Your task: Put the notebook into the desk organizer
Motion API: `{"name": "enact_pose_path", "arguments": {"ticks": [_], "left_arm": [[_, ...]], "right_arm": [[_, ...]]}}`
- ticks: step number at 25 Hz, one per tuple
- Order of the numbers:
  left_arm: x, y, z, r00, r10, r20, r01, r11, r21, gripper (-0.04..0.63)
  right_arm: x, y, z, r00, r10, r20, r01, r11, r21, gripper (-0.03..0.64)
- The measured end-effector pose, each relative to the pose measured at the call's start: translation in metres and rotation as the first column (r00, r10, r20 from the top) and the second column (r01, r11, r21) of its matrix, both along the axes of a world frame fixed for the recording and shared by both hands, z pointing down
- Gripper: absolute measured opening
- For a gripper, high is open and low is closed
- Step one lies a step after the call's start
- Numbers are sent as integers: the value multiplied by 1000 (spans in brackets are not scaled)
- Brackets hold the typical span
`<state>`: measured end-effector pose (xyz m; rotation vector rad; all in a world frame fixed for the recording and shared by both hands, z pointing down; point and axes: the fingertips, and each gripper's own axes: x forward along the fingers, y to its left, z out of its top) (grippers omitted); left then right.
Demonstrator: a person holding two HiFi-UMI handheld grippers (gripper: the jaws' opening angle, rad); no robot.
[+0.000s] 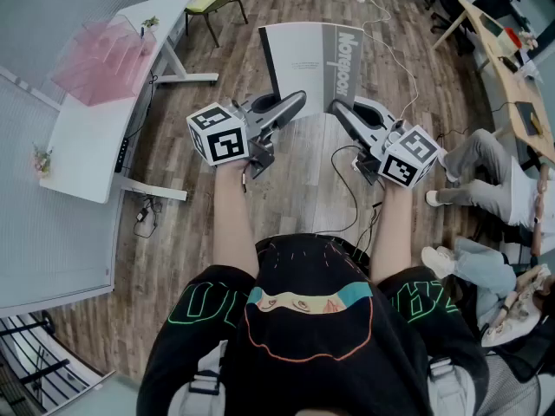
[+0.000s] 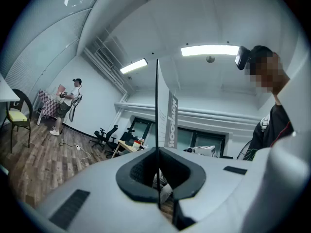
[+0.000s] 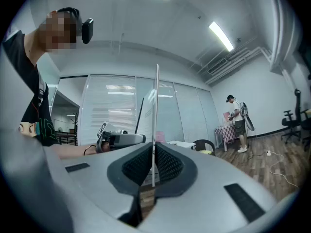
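A grey and white notebook (image 1: 314, 62) is held up in the air over the wooden floor, both grippers pinching its near edge. My left gripper (image 1: 297, 101) is shut on its left part, my right gripper (image 1: 338, 107) on its right part. In the left gripper view the notebook (image 2: 157, 106) shows edge-on as a thin line between the pads of that gripper (image 2: 158, 176). The right gripper view shows the same thin edge of the notebook (image 3: 156, 120) clamped in my right gripper (image 3: 153, 174). The pink see-through desk organizer (image 1: 107, 59) stands on the white desk (image 1: 82, 150) at the far left.
A chair with a yellow cushion (image 1: 206, 0) stands beyond the desk. Cables (image 1: 392, 55) run over the floor. Seated people's legs (image 1: 486, 185) are at the right, beside another desk (image 1: 512, 59). A person (image 3: 238, 120) stands far off by a checked table.
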<state>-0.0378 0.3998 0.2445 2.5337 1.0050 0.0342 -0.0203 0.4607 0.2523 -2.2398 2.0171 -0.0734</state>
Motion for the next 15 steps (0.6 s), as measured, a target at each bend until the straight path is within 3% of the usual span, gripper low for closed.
{"name": "enact_pose_path", "arguments": {"ticks": [15], "left_arm": [[6, 4, -7, 996, -69, -49, 71, 997, 33, 6]], "right_arm": [[10, 4, -2, 1000, -28, 7, 28, 999, 33, 14]]}}
